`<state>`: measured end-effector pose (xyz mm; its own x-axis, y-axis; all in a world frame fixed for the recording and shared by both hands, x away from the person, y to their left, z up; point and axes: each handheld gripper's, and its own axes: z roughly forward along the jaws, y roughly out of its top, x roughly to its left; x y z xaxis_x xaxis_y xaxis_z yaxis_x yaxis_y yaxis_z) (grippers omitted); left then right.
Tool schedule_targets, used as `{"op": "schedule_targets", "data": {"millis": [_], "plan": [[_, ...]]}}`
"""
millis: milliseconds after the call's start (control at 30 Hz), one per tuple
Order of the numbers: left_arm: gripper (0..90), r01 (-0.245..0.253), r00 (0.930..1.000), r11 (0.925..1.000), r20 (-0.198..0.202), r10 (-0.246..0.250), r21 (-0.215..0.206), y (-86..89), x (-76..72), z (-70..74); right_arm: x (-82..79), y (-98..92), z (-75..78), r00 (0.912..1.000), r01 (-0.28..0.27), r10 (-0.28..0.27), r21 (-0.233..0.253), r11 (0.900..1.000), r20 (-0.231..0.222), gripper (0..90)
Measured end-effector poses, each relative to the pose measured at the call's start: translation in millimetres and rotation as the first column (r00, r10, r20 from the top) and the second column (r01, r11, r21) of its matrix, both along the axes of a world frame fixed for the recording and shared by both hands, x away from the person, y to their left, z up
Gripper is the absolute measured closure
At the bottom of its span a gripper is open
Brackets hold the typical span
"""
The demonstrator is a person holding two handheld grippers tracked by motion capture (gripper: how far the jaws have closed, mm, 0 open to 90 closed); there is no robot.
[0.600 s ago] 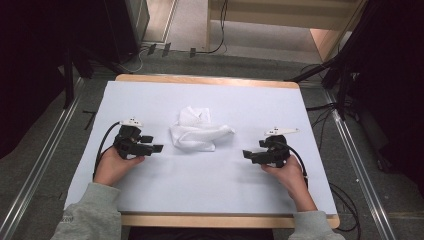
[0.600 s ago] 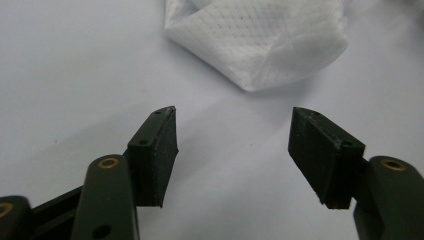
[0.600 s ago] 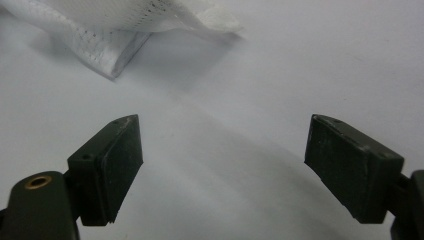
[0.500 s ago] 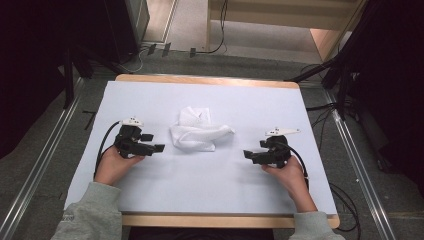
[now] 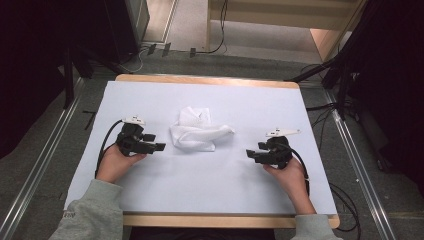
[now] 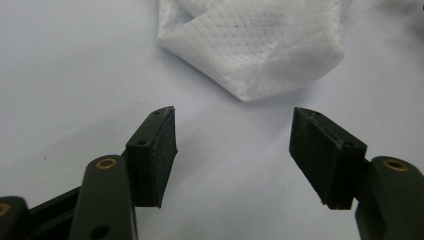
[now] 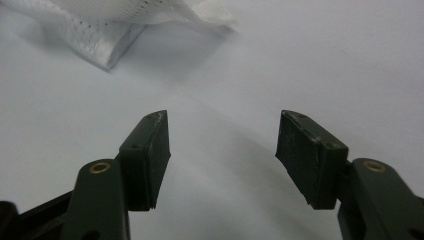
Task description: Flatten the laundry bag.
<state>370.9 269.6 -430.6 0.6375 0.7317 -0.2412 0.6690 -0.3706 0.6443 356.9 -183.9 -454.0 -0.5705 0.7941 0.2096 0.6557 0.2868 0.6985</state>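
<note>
1. High view. One table [image 5: 300,100], wooden-edged, its top covered by a pale sheet. One white cloth [image 5: 199,132], crumpled and loosely folded, lying on the sheet a little left of the table's middle, with one corner trailing out to the right. One left gripper [image 5: 159,147], held low over the sheet in the person's left hand [image 5: 116,163], just beside the cloth's left edge and pointing at it; whether it touches the cloth cannot be told here. One right gripper [image 5: 248,154], held in the right hand [image 5: 288,172], also pointing inward, well apart from the cloth with bare sheet between. One black cable [image 5: 104,145] looping from the left gripper. Grey sleeves at the bottom edge.

2. Left gripper view. Left gripper [image 6: 232,155]: jaws spread wide apart, nothing between them but bare sheet. White cloth [image 6: 260,45]: dimpled weave, a folded corner pointing down toward the gap between the jaws; near the tips, not touching either, and casting a soft shadow on the sheet.

3. Right gripper view. Right gripper [image 7: 222,155]: jaws standing wide apart, holding nothing, bare sheet under and between them. White cloth [image 7: 100,35]: at the upper left, farther off, its folded edge and a thin trailing corner lying flat; clear of both jaws.
</note>
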Motion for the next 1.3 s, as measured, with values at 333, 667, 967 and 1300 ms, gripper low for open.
{"op": "schedule_targets", "data": {"millis": [333, 667, 967, 1300], "plan": [[39.2, 0.016, 0.9998, 0.9998, -0.015, -0.016, -0.007, -2.3, 1.4, 0.1, -1.0, 0.9, 0.4, 0.9999, 0.008, -0.008, 0.001, 1.000, -0.007, 41.3], [39.1, 0.013, 0.9997, 0.9999, -0.022, -0.013, -0.007, -1.4, 1.6, 0.2, -0.5, -0.3, 0.6, 0.9999, 0.008, -0.008, 0.004, 1.000, -0.014, 43.4], [39.2, 0.011, 0.9997, 0.9999, -0.021, -0.012, -0.009, 0.6, 1.7, 1.3, -0.9, -0.1, 1.8, 0.9996, 0.015, -0.015, 0.005, 1.000, -0.022, 45.2], [39.3, 0.010, 0.9997, 0.9999, -0.022, -0.010, -0.008, 0.6, 1.6, 1.5, -1.0, 0.1, 2.6, 0.9994, 0.024, -0.024, 0.005, 1.000, -0.026, 46.0]]}}
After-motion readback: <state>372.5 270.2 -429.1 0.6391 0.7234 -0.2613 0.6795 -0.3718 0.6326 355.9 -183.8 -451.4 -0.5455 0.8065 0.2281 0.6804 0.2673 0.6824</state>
